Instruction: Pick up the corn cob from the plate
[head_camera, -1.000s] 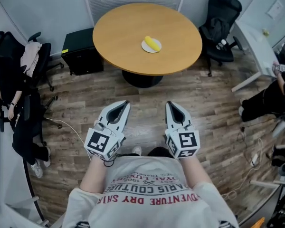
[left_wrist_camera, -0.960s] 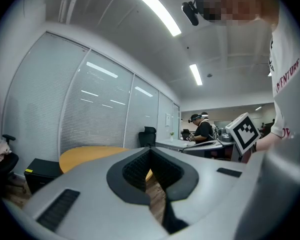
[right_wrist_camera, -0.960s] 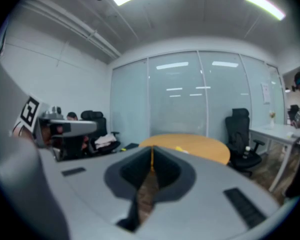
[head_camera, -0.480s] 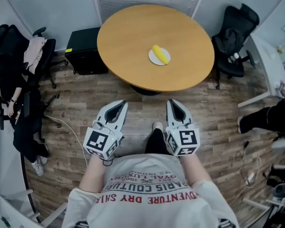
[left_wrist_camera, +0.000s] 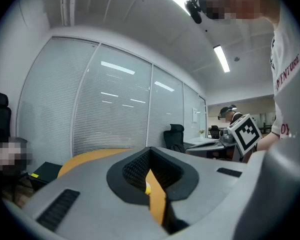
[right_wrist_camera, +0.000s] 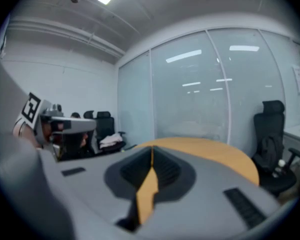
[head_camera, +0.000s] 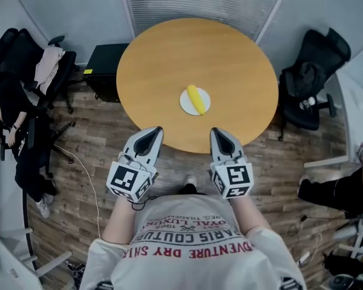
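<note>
Corn cob (head_camera: pixel 195 99), yellow, oblong, lying on a round white plate (head_camera: pixel 205 106) on the round wood-toned tabletop (head_camera: pixel 169 59), your left gripper (head_camera: pixel 153 131) and right gripper (head_camera: pixel 218 132) near its edge, grey fingers pressed together, empty, your shirt (head_camera: pixel 193 234) lettered ADVENTURE.

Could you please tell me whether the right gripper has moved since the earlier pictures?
Yes. The right gripper has come toward the round table: earlier well short of it, its tip now meets the near edge.

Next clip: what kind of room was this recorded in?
Most likely an office meeting room: a round wooden table stands in the middle, black office chairs sit around it, and glass partition walls with blinds close it in.
</note>
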Demonstrator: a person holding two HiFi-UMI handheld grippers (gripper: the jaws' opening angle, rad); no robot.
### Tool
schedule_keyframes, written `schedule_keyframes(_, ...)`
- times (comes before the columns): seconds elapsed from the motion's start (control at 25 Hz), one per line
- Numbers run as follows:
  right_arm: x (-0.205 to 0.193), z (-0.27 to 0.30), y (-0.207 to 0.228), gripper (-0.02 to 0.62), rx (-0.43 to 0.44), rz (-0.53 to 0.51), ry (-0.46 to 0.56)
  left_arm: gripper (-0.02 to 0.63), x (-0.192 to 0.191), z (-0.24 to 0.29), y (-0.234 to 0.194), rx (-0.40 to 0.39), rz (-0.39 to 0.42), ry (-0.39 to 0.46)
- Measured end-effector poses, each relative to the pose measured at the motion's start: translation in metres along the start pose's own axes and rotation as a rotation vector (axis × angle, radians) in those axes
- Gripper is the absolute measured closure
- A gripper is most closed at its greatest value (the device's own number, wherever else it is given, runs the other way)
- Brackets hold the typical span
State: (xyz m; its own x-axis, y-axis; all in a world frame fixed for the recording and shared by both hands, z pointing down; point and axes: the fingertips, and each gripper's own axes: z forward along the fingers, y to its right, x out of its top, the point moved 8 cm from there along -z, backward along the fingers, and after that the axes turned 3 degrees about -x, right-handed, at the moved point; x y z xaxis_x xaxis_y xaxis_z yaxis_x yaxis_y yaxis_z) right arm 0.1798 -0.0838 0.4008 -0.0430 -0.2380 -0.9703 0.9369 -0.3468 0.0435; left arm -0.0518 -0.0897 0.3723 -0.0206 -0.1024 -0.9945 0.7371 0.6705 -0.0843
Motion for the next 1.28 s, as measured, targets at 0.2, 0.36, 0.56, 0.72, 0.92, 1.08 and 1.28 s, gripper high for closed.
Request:
schedule_keyframes(0.2, -0.001, 0.039, 0.044, 0.567, 0.092, 0.011, -0.045, 0.575, -0.006, 0.051, -0.001, 0.025, -0.004, -0.02)
schedule_keyframes(0.36, -0.009, 0.067, 0.065, 0.566, 0.124, 0.007, -0.107, 0.575, -0.013, 0.078, -0.011, 0.045, -0.017, -0.052)
schedule_keyframes(0.56, -0.022, 0.098, 0.078, 0.566, 0.128, 0.037, -0.163, 0.574, -0.028, 0.104, -0.035, 0.055, -0.065, -0.08)
schedule_keyframes(0.72, -0.029, 0.128, 0.08, 0.566, 0.117, 0.045, -0.218, 0.575, -0.04, 0.124, -0.058, 0.017, -0.074, -0.105)
schedule_keyframes(0.92, -0.044, 0.169, 0.076, 0.566, 0.138, 0.033, -0.313, 0.574, -0.053, 0.146, -0.099, -0.006, -0.083, -0.144)
schedule_keyframes(1.08, -0.062, 0.201, 0.074, 0.566, 0.142, 0.022, -0.388, 0.574, -0.068, 0.162, -0.129, -0.009, -0.118, -0.168)
schedule_keyframes(1.28, -0.092, 0.232, 0.079, 0.565, 0.124, 0.017, -0.517, 0.574, -0.085, 0.179, -0.15, -0.03, -0.125, -0.213)
